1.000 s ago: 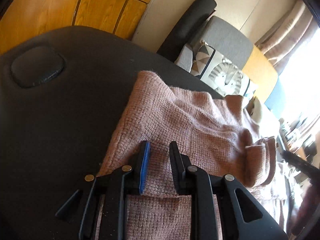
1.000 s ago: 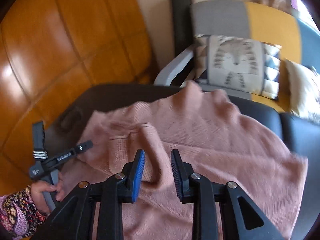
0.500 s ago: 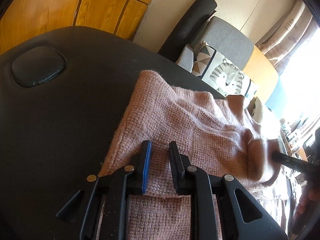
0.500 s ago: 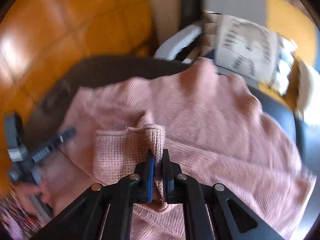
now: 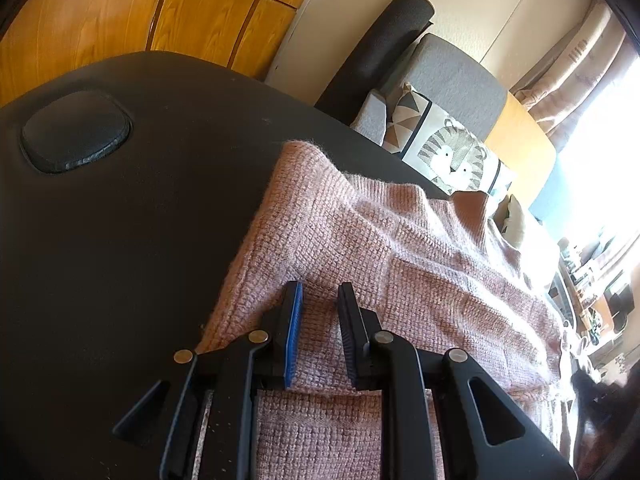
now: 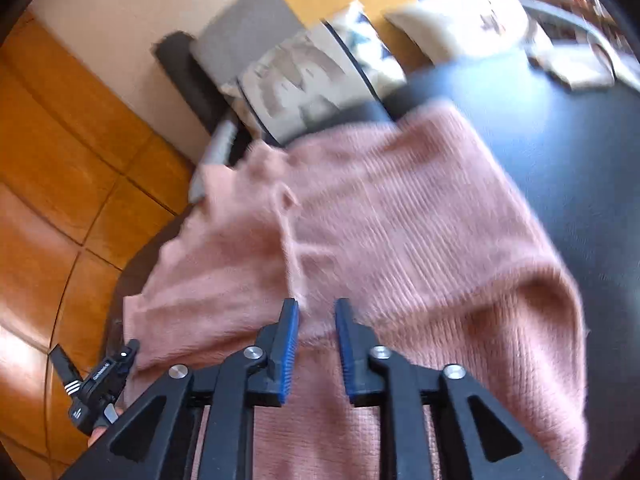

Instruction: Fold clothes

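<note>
A pink knitted sweater (image 5: 400,264) lies spread on the black table (image 5: 120,240). My left gripper (image 5: 320,300) rests low on its near left part. The jaws stand a little apart and only flat knit shows between them, nothing pinched. In the right wrist view the same sweater (image 6: 400,220) is blurred by motion. My right gripper (image 6: 316,312) hovers over its near edge and its jaws are opening. A soft ridge of knit runs up from the gap, and the blue pads do not press on it.
A round black pad (image 5: 76,132) sits on the table's left. Behind the table are a grey chair (image 5: 460,76) with a tiger cushion (image 5: 452,156), a black roll (image 5: 376,48) and wooden panels (image 5: 120,12). A window glares at right.
The right gripper shut on a raised fold of the sweater, swung across and rolled, then let the fold go. The standing fold seen from the left wrist now lies flat. The left gripper stayed put.
</note>
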`<state>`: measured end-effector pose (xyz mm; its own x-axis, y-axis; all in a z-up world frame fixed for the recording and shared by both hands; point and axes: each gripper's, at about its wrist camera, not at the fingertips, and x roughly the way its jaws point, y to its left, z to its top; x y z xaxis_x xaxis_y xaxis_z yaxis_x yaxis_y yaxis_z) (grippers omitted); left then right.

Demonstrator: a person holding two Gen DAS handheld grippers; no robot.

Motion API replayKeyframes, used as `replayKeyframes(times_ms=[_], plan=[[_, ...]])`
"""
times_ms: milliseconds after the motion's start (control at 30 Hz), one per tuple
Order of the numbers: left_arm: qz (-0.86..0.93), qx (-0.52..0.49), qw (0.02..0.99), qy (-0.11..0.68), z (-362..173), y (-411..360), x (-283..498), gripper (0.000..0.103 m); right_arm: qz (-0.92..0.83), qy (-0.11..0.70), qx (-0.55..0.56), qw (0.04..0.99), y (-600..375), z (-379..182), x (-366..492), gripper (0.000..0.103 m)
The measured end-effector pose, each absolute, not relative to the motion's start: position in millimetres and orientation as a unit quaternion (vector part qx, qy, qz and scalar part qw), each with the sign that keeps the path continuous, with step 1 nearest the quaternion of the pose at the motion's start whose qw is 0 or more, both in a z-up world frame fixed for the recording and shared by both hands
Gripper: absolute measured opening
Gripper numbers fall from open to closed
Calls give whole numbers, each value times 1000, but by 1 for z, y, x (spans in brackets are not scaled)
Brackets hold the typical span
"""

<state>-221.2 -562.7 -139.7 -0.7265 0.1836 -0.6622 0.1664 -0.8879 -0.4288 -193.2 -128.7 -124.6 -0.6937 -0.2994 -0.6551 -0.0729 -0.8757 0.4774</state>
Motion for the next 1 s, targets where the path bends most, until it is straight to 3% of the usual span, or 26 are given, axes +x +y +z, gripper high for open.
replayKeyframes(times_ms=[200,367,533,667,833,900,1000], plan=[[900,-370,1,-232,-139,-562,-221,21,-920,-71,370,110,-208,-95,-230,20],[899,-367,-1,-239,-142,-565,-219,18,-913,15,395,104,-266,-113,-271,20],[901,-367,-6,-233,-142,-564,-220,16,-908,31,409,82,-254,-141,-291,19],[900,-366,-5,-235,-142,-565,-219,16,-910,-64,409,39,-204,-142,-290,15],[901,-367,-7,-232,-142,-565,-218,16,-922,18,376,94,-234,-116,-263,20],[902,-368,-10,-226,-141,-563,-218,16,-918,77,382,71,-245,-123,-258,21],[903,-370,-14,-220,-140,-562,-219,16,-914,58,398,54,-234,-147,-258,22]])
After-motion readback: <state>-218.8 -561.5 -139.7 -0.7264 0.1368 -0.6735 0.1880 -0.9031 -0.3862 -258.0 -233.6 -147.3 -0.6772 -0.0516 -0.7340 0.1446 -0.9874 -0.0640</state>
